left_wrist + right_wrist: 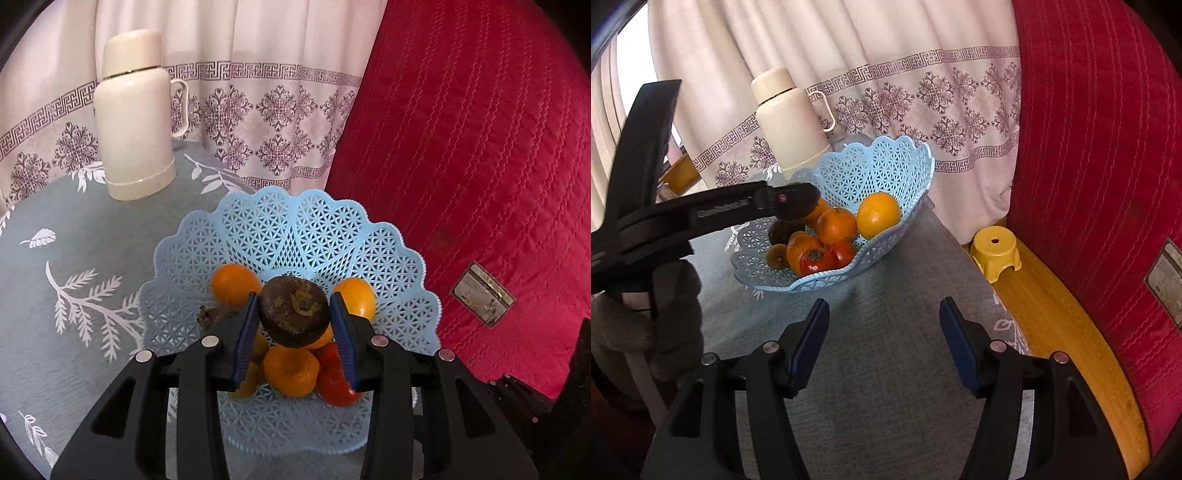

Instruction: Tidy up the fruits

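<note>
Here, in the left wrist view, the left gripper (pixel 293 321) pinches a dark brown fruit (pixel 293 312) above the blue lattice basket (pixel 295 225), presumably to add it to the oranges, while, in the right wrist view, the right gripper (pixel 884 343) hangs spread and empty over the grey tablecloth (pixel 886 369), clear of the basket.

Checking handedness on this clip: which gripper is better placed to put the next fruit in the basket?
Left gripper: it holds a dark brown fruit over the blue basket. Right gripper is empty.
</note>
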Motion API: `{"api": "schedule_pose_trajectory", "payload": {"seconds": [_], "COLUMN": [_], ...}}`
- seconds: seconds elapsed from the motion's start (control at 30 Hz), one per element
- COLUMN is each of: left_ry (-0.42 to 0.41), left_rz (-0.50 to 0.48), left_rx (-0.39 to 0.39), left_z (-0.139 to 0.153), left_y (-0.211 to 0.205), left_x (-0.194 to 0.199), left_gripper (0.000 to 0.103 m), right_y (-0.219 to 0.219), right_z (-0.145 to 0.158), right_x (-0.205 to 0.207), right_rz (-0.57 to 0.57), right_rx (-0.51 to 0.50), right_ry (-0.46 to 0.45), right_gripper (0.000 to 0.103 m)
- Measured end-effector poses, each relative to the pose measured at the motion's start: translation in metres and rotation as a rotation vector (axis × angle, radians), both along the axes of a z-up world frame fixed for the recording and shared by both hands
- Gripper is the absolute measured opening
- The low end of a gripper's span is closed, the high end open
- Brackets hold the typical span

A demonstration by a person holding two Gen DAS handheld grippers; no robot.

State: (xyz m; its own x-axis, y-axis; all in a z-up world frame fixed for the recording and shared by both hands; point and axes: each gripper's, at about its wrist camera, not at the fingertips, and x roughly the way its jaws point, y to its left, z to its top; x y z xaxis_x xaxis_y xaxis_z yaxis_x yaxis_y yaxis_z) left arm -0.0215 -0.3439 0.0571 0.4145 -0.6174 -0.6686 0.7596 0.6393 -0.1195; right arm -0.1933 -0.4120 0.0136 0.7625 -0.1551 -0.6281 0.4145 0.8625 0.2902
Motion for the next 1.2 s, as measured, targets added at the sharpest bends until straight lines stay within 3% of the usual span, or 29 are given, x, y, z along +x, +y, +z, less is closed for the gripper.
{"api": "schedule_pose_trajectory", "payload": {"seconds": [0.37,0.43,0.6,1.03,1.2], "left_ry": [0.010,0.016,0.008,-0.024,-0.082], "left_rz": [-0.001,0.006,0.014,0.083,0.133], "left_rx": [0.001,0.003,-0.018,-0.048,-0.028], "left_z": [-0.007,-0.007,-0.003,0.014,0.020], "left_y": [-0.003,-0.003,0.001,0.024,0.032], "left_x": [0.007,0.008,0.007,0.008,0.002], "left_gripper": [0.040,0.047,0.076,0.078,0.088], "right_y": [-0.001,0.000,0.000,0.003,0.003], "right_z": [-0.001,-0.001,-0.001,-0.001,0.000], "right_x": [0.001,0.001,0.001,0.002,0.002], "right_rz": [0.000,0.001,0.001,-0.003,-0.008], "right_rx": [0.010,0.010,0.007,-0.004,-0.007], "right_ry": [0.005,0.006,0.006,0.004,0.003], "right_gripper": [0.062,0.062,0.062,0.063,0.066]}}
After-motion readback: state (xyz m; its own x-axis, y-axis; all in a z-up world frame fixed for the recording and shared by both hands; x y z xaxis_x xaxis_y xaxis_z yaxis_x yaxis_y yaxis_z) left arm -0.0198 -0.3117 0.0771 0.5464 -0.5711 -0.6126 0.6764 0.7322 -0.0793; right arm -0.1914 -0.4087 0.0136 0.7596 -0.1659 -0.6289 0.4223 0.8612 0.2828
